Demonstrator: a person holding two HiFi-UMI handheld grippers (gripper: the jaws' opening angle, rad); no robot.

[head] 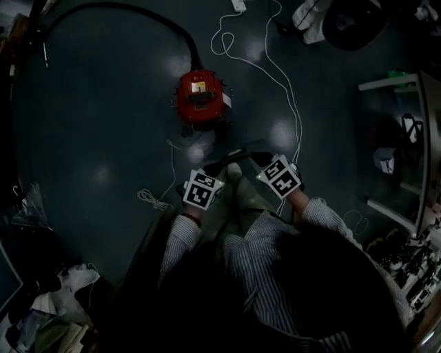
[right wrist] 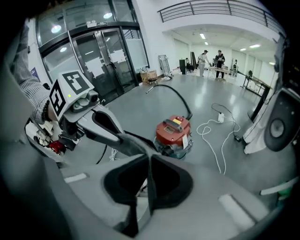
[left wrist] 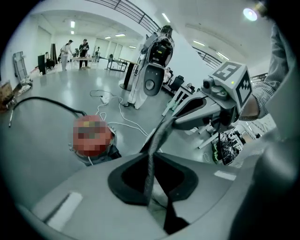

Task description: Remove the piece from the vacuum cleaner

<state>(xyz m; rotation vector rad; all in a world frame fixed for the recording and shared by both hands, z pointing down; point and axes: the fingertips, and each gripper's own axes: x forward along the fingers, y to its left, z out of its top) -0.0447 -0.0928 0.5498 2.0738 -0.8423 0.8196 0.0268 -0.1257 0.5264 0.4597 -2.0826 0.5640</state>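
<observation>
Between our two grippers, low in front of us, hangs the piece: a thin, dark, flat strip that both of us-held tools have hold of at once. Our left gripper has its jaws nearly together, pinching one end edge-on, as its own view shows at the left gripper. From there the piece rises up and to the right towards the right gripper. Our right gripper is likewise clamped on the other end; in its own view the right gripper nips the strip, and the piece leads off left to the left gripper.

So the long axis of the piece runs from one gripper to the other, across our front, and neither gripper is empty.

The vacuum cleaner, red and round, stands on the floor ahead and slightly to our left, well apart from the piece, with its hose curving away behind it. Nothing we can see joins the piece to it, so we judge the piece is free of the machine. Our left gripper is the nearer one to the vacuum cleaner, should either of us need to reach back that way
</observation>
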